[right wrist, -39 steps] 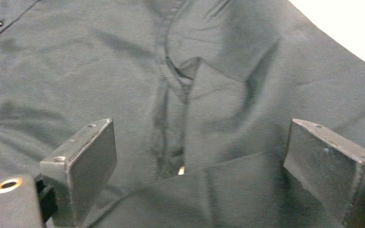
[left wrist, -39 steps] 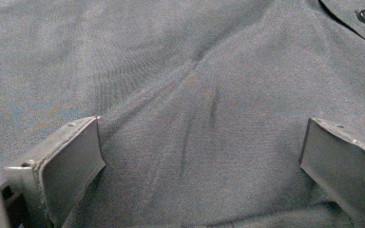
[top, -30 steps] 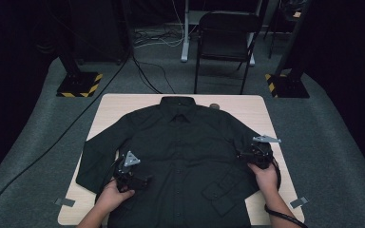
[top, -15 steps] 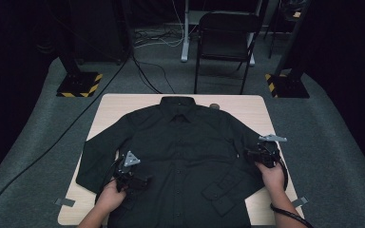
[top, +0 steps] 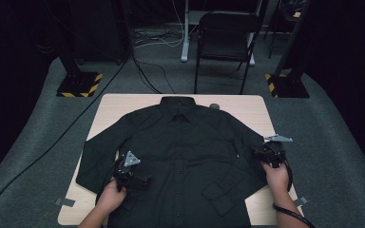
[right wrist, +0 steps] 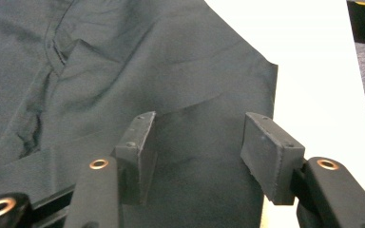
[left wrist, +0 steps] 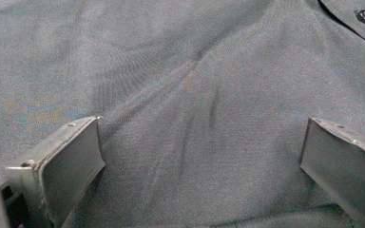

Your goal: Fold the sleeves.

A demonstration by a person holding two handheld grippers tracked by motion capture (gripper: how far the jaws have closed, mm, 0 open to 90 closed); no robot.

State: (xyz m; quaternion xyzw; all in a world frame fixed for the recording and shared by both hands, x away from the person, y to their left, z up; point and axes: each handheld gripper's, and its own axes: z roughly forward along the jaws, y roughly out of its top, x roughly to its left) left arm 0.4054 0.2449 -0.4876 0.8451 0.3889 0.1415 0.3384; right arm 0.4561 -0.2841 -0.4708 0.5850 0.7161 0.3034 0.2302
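Dark shirt (top: pixel 185 152) spread flat, buttoned front up, on the wooden surface (top: pixel 119 107); collar at the far edge.
Left gripper (top: pixel 140 181) low on the shirt's front, fingers (left wrist: pixel 71 161) spread wide over bare cloth; right gripper (top: pixel 259 152) at the sleeve (right wrist: pixel 209 90), fingers (right wrist: pixel 266 152) half apart, just been closing, sleeve cloth between them, not yet pinched.

Plain black shirt (top: pixel 185 152), pale wooden table (top: pixel 123 107)

Right hand-held gripper (top: pixel 269 153) slid outward across the shirt (top: pixel 185 142), from near the body to the sleeve (right wrist: pixel 209 95) by the table (top: pixel 123 107) edge. Its jaws have just been closing, sleeve fabric between them, pads not yet pressing.
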